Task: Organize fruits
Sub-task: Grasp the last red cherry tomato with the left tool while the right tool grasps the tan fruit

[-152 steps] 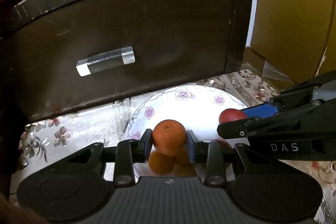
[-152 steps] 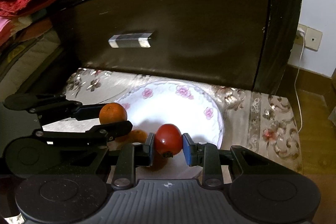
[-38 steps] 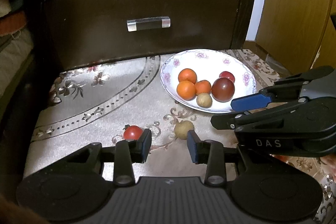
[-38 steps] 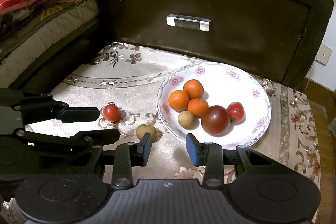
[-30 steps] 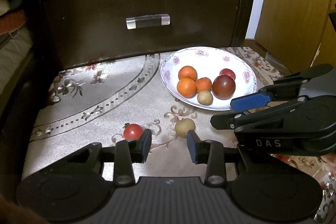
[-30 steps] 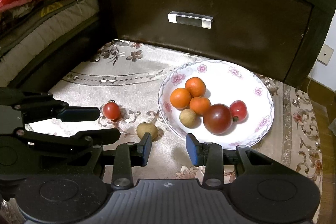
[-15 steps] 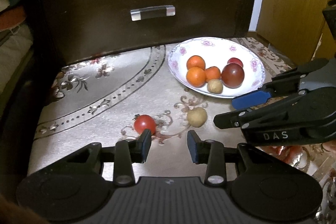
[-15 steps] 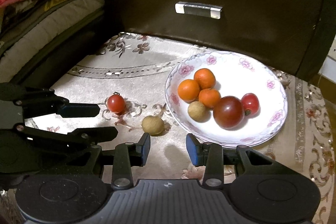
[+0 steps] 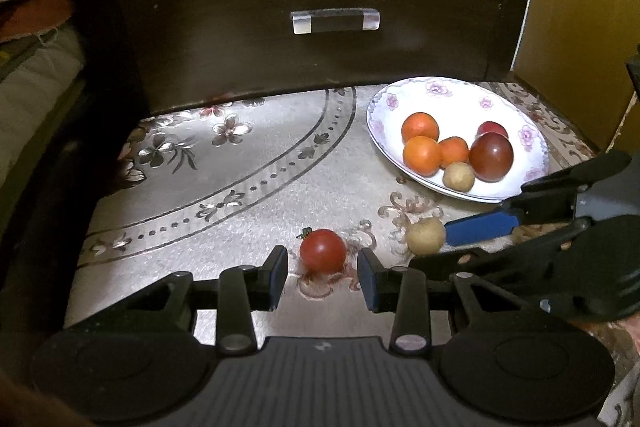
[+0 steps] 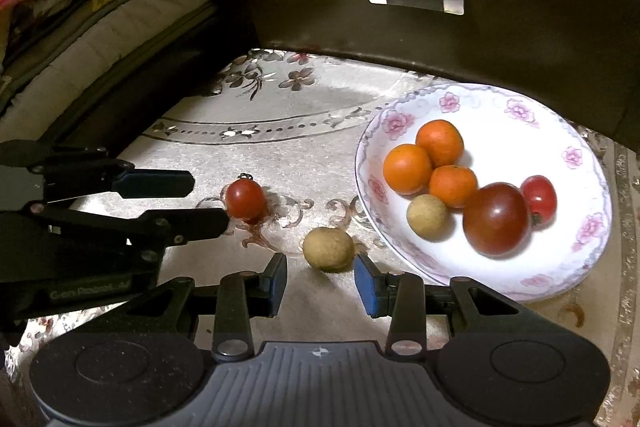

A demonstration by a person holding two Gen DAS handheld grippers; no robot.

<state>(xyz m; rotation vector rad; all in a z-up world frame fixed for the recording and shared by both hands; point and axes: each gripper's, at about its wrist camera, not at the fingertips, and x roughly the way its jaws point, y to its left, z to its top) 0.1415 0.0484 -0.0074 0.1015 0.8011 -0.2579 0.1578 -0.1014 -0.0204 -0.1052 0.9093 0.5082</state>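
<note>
Left gripper [image 9: 322, 273]: has come down; fingers apart, empty, around cherry tomato [image 9: 322, 256] on the worktop.
Right gripper [image 10: 320, 277]: likewise lowered, fingers apart at the longan [image 10: 328, 248].
Plate [image 10: 560, 131]: holds six fruits; two remain outside.

Glossy floral ceramic plate [image 10: 580, 259] on sheeny embroidered cloth [image 10: 280, 155]
</note>
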